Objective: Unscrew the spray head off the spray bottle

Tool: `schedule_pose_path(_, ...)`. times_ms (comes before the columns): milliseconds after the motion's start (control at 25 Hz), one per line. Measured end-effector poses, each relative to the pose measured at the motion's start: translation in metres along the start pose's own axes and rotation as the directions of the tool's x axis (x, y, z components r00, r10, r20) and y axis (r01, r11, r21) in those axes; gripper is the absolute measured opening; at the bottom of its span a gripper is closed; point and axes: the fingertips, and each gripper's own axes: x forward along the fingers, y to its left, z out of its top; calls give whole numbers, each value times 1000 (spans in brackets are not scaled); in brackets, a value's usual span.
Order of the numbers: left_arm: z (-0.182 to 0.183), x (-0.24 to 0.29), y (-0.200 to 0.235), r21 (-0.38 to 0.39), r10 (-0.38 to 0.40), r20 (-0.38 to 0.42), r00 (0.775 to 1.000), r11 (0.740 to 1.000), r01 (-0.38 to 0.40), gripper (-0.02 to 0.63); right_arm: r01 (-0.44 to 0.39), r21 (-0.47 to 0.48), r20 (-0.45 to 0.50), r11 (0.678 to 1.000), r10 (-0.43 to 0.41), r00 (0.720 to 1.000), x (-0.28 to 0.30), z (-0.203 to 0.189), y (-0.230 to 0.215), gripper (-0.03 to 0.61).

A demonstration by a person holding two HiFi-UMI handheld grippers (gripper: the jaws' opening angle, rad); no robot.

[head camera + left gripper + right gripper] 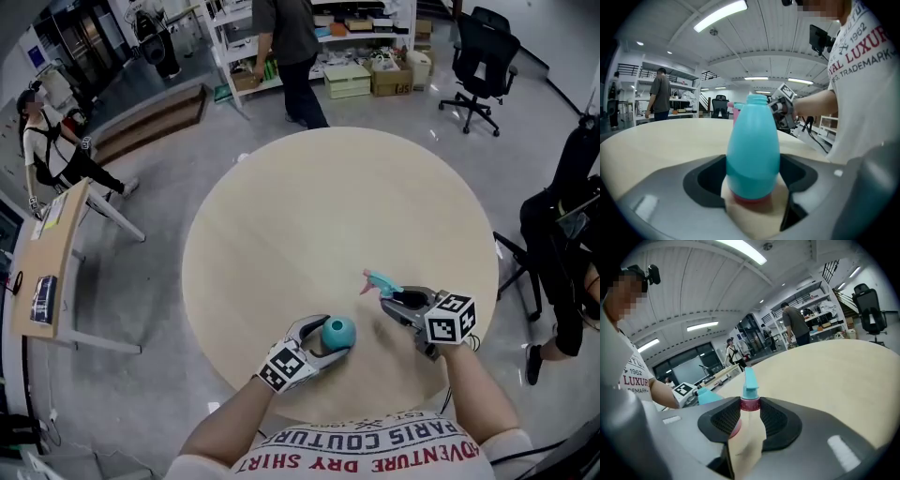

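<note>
Grippers: two, the left gripper (pixel 330 337) and the right gripper (pixel 397 300), one marker cube on each.
Bottle (pixel 339 331): one, teal, between the left fingers.
Spray head (pixel 382 281): one, between the right fingers.
Round table (pixel 309 216): one.
Office chair (pixel 480 56): one, well beyond the fingertips.
Bystanders (pixel 286 47): three.
</note>
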Motion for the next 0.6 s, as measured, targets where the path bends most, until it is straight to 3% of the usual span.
schedule_pose_path(120,0,2,0,-14,-6,14,1000,1000,6,350,56,18,-49,998,-55,997,14,-14,-24,132)
schedule_pose_path(240,0,4,0,-18,-15,20,1000,1000,15,350,138,-36,-125,990,-141,982,26,-29,-43,132)
schedule_pose_path(600,1,6,2,-48,-31,31,999,998,33,351,225,-118,-209,967,-246,947,41,-41,-60,135)
